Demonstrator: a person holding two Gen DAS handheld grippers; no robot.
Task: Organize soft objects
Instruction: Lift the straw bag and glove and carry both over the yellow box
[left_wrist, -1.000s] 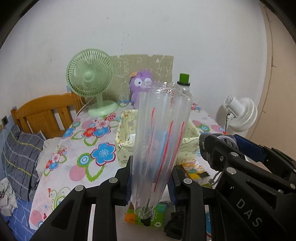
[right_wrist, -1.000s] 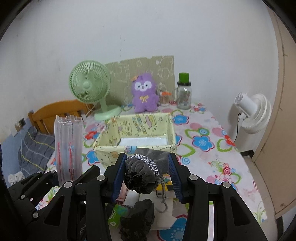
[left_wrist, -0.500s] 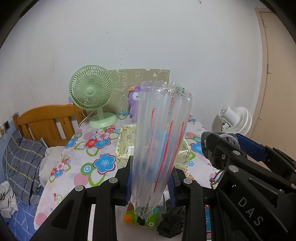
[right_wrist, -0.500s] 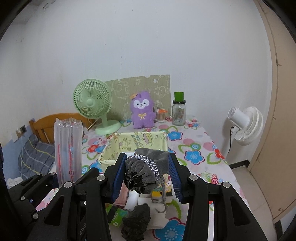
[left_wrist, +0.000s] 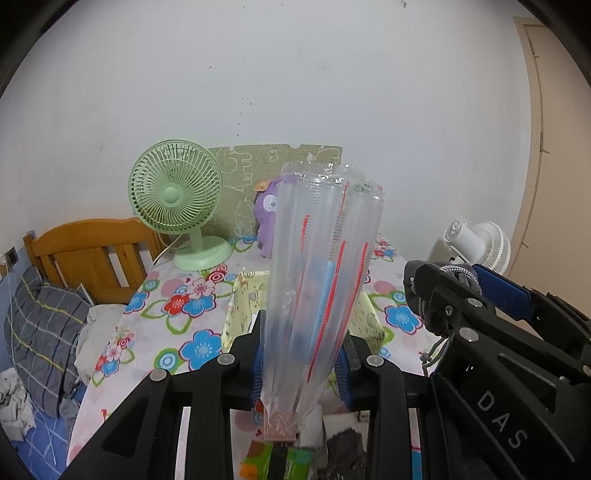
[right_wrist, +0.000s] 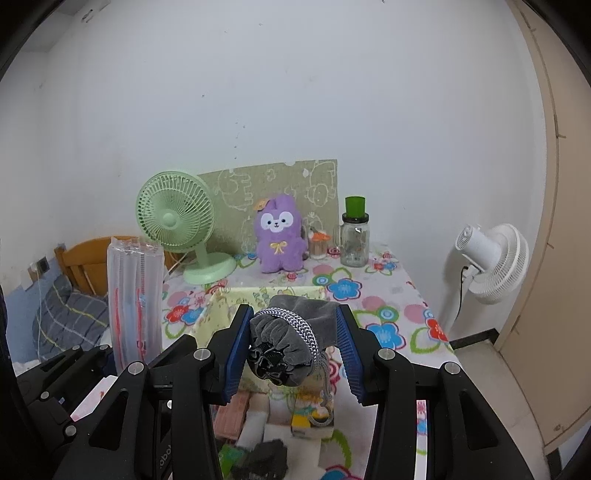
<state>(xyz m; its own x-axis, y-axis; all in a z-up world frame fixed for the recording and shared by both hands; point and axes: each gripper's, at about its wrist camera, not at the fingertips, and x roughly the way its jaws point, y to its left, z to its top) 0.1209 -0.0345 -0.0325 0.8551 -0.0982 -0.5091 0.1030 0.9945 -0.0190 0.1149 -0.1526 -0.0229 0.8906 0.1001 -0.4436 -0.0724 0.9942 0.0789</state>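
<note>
Both grippers have come up higher off the floral table than a second ago, the left gripper clamped on an upright inflated air-column bag, the right gripper squeezing a grey drawstring pouch above the yellow fabric bin (contents hidden).

Counts on and around the flowered table

There were two fans, one green and one white; one purple plush toy; one glass jar; one yellow fabric box; one inflated air-column packing sleeve; one grey drawstring pouch; two grippers.
</note>
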